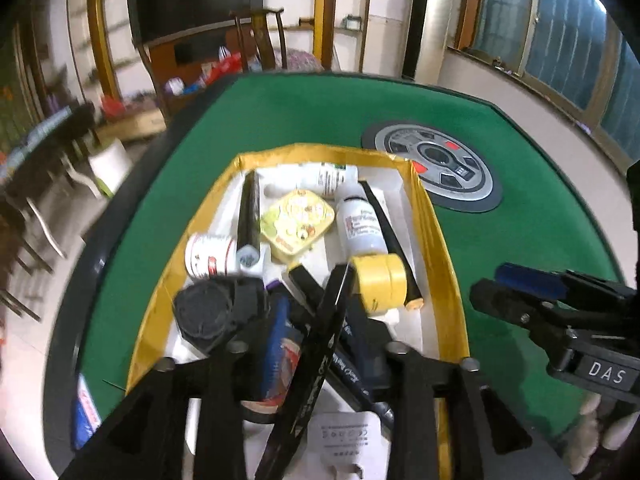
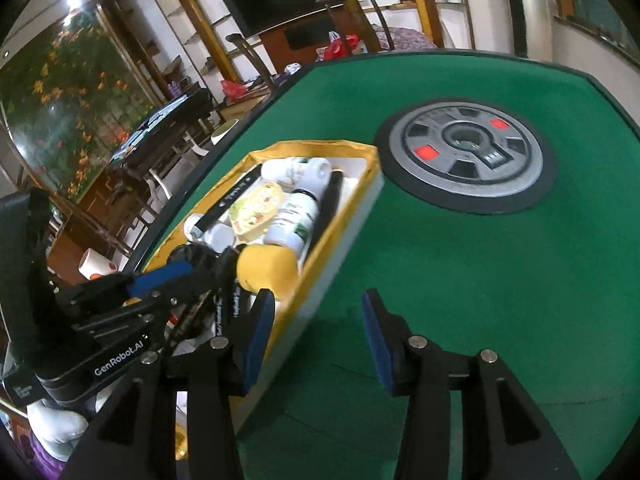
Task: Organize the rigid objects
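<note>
A gold-rimmed white box [image 1: 428, 216] on the green table holds white bottles [image 1: 358, 222], a yellow square tin [image 1: 297, 220], a yellow tape roll [image 1: 380, 280], a white jar [image 1: 210, 256], black pens and a black round piece [image 1: 208, 312]. My left gripper [image 1: 316, 312] is over the near end of the box, shut on a long black pen [image 1: 320, 356] that stands tilted between its fingers. My right gripper [image 2: 318, 328] is open and empty over the green felt beside the box's right wall [image 2: 340, 240]. The left gripper shows in the right wrist view [image 2: 180, 280].
A round grey and black control disc [image 1: 434, 168] with red buttons is set in the table's middle, right of the box. A blue packet [image 1: 86, 412] lies at the table's near left edge. Chairs and shelves stand beyond the table.
</note>
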### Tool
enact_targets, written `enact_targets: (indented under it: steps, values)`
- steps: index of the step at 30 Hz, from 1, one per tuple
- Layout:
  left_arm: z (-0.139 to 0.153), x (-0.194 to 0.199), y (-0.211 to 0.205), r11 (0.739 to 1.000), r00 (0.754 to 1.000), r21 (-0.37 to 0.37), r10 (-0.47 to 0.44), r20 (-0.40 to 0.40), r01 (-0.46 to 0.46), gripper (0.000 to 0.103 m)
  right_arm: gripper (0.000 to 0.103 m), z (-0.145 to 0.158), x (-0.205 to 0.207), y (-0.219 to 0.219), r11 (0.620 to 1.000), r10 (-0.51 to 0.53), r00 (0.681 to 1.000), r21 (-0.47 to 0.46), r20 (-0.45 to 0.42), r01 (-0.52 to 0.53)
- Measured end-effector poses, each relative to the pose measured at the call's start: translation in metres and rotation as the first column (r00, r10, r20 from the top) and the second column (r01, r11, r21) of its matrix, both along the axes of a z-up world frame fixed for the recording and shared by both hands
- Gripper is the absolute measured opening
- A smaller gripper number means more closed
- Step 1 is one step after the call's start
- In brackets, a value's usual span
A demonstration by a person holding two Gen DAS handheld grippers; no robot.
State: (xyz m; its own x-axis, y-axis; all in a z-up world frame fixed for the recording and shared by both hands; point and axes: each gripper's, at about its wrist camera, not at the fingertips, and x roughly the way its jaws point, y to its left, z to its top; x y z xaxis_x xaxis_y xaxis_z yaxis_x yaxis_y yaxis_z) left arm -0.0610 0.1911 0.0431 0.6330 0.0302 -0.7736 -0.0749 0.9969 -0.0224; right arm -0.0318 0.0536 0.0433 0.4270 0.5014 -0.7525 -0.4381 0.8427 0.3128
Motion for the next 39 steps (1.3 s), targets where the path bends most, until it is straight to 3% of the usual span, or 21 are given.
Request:
enact_targets:
  steps: [3, 6, 12, 21, 32, 35, 39]
  values:
    - [0.005, -0.004, -0.007, 0.998, 0.999, 0.052, 0.015, 0.037, -0.017, 0.048, 0.045, -0.001, -0.003, -0.008, 1.0, -0.012, 1.0, -0.001, 0.011, 0.012]
    - [0.011, -0.008, -0.013, 0.997, 0.997, 0.073, 0.026, 0.07, -0.031, 0.052, 0.054, -0.001, -0.007, -0.013, 1.0, -0.024, 0.999, -0.009, 0.032, 0.025]
    - [0.022, -0.019, -0.03, 0.991, 0.991, 0.117, 0.042, 0.131, -0.057, 0.06, 0.056, 0.0, -0.017, -0.019, 0.999, -0.035, 0.996, -0.033, 0.078, 0.038]
    - [0.039, -0.038, -0.03, 0.982, 0.969, 0.119, 0.118, 0.215, -0.146, 0.077, 0.061, 0.005, -0.029, -0.031, 0.997, -0.054, 0.991, -0.051, 0.121, 0.061]
    - [0.043, -0.057, -0.027, 0.971, 0.952, 0.127, 0.167, 0.257, -0.204, 0.079, 0.065, 0.015, -0.051, -0.025, 0.993, -0.043, 0.98, -0.097, 0.193, 0.063]
    - [0.05, -0.065, -0.028, 0.955, 0.934, 0.158, 0.195, 0.3, -0.251, 0.081, 0.067, 0.018, -0.058, -0.023, 0.992, -0.037, 0.975, -0.112, 0.218, 0.063]
    - [0.061, -0.079, -0.029, 0.902, 0.884, 0.229, 0.262, 0.388, -0.367, 0.1, 0.07, 0.022, -0.067, -0.02, 0.99, -0.027, 0.968, -0.125, 0.249, 0.06]
